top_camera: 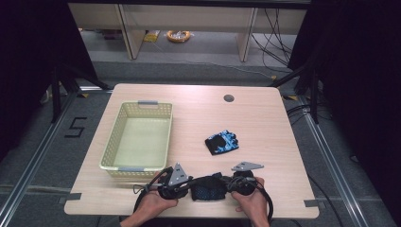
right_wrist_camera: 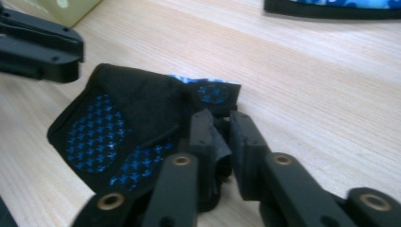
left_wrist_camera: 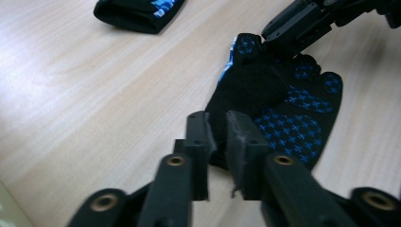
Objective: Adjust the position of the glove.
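A black glove with blue grip dots (top_camera: 208, 188) lies palm up at the table's front edge, between my two grippers. My left gripper (top_camera: 190, 184) is shut on its wrist edge, and fabric shows between the jaws (left_wrist_camera: 217, 120). The glove's palm (left_wrist_camera: 283, 109) stretches away toward my right gripper (left_wrist_camera: 302, 23). My right gripper (top_camera: 227, 184) is shut on the opposite, finger-side edge, with fabric pinched between its jaws (right_wrist_camera: 220, 123). The dotted palm (right_wrist_camera: 108, 127) lies to the left there. A second, folded black and blue glove (top_camera: 221, 143) rests mid-table.
A pale yellow plastic basket (top_camera: 118, 123) stands at the table's left, its near rim just beyond my left hand. A round cable hole (top_camera: 229, 98) is at the back of the table. The second glove (left_wrist_camera: 137, 12) (right_wrist_camera: 331, 7) lies a short way beyond the held one.
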The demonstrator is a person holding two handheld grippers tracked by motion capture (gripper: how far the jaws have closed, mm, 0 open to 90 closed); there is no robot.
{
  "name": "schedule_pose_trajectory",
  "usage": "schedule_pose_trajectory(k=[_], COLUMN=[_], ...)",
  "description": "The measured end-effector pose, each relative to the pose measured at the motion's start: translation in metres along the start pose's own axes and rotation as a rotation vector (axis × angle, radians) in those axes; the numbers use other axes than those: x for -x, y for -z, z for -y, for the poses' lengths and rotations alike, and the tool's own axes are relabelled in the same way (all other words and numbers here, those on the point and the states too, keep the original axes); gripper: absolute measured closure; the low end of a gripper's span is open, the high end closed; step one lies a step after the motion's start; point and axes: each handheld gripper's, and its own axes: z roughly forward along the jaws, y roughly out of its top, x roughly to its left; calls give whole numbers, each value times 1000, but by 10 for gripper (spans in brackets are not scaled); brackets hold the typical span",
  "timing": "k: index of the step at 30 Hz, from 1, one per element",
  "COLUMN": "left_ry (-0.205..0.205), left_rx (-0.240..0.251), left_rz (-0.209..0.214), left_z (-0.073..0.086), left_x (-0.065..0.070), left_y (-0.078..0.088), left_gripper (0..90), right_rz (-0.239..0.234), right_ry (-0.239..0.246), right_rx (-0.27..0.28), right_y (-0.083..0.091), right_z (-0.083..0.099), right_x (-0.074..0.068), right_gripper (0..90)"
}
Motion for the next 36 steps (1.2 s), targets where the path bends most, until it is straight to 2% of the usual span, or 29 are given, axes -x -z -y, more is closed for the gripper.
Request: schedule_pose_trajectory(k=[1, 2, 3, 4, 5, 6, 7, 8, 9, 13, 14, 15, 16, 18, 20, 21, 22, 23, 25, 26, 28, 30, 32, 33, 35, 36], left_ry=[39, 39, 30, 54, 62, 71, 103, 103, 131, 144, 162, 162, 172, 173, 195, 189, 189, 194, 195, 217, 207, 215, 220, 216, 211, 228], left_rx=[2, 2, 4, 10, 8, 6, 21, 21, 26, 28, 20, 20, 36, 35, 14, 13, 13, -2, 1, 4, 8, 3, 16, -9, -16, 5], left_rz=[17, 17, 28, 42, 44, 65, 71, 71, 81, 96, 95, 95, 94, 101, 101, 105, 105, 93, 98, 91, 87, 92, 90, 74, 71, 85], left_z=[2, 2, 2, 3, 4, 5, 7, 7, 9, 13, 17, 17, 19, 22, 27, 29, 29, 33, 36, 38, 41, 44, 46, 47, 49, 49], left_x=[1, 1, 0, 0, -1, -2, -1, -1, -1, -3, -4, -4, -3, -3, -4, -5, -5, -7, -9, -8, -9, -10, -9, -11, -11, -9], left_y=[3, 3, 8, 11, 13, 16, 18, 18, 23, 32, 38, 38, 39, 42, 46, 48, 48, 50, 54, 55, 57, 59, 61, 61, 63, 63], left_gripper=[681, 662, 626, 600, 574, 536, 502, 490, 468, 421, 392, 381, 378, 363, 347, 340, 336, 331, 329, 328, 327, 326, 322, 321, 315, 314], right_rz=[6, 6, 24, 24, 47, 53, 57, 52, 52, 59, 40, 40, 49, 49, 49, 47, 47, 55, 68, 72, 83, 95, 83, 84, 101, 101], right_ry=[12, 12, 31, 18, 67, 43, 62, 87, 85, 110, 129, 129, 140, 148, 170, 184, 184, 179, 181, 176, 169, 178, 132, 143, 137, 110], right_rx=[9, 9, 14, 9, 42, 41, 58, 87, 103, 120, 127, 127, 119, 110, 103, 97, 97, 92, 81, 88, 62, 68, 65, 64, 39, 61], right_y=[0, 0, 2, 3, 4, 6, 8, 8, 10, 10, 5, 5, 0, -2, -11, -14, -14, -22, -28, -33, -39, -45, -48, -51, -54, -56], right_z=[0, 0, 0, -2, -3, -5, -7, -8, -11, -21, -29, -29, -38, -41, -55, -61, -61, -72, -80, -83, -90, -95, -97, -97, -98, -98], right_x=[0, 0, 1, 0, 2, 1, 3, 6, 6, 9, 11, 11, 13, 15, 17, 18, 18, 19, 21, 22, 25, 30, 34, 38, 41, 42], right_gripper=[707, 707, 646, 608, 587, 578, 560, 556, 553, 541, 531, 531, 521, 517, 503, 502, 502, 488, 487, 486, 480, 477, 479, 479, 478, 479])
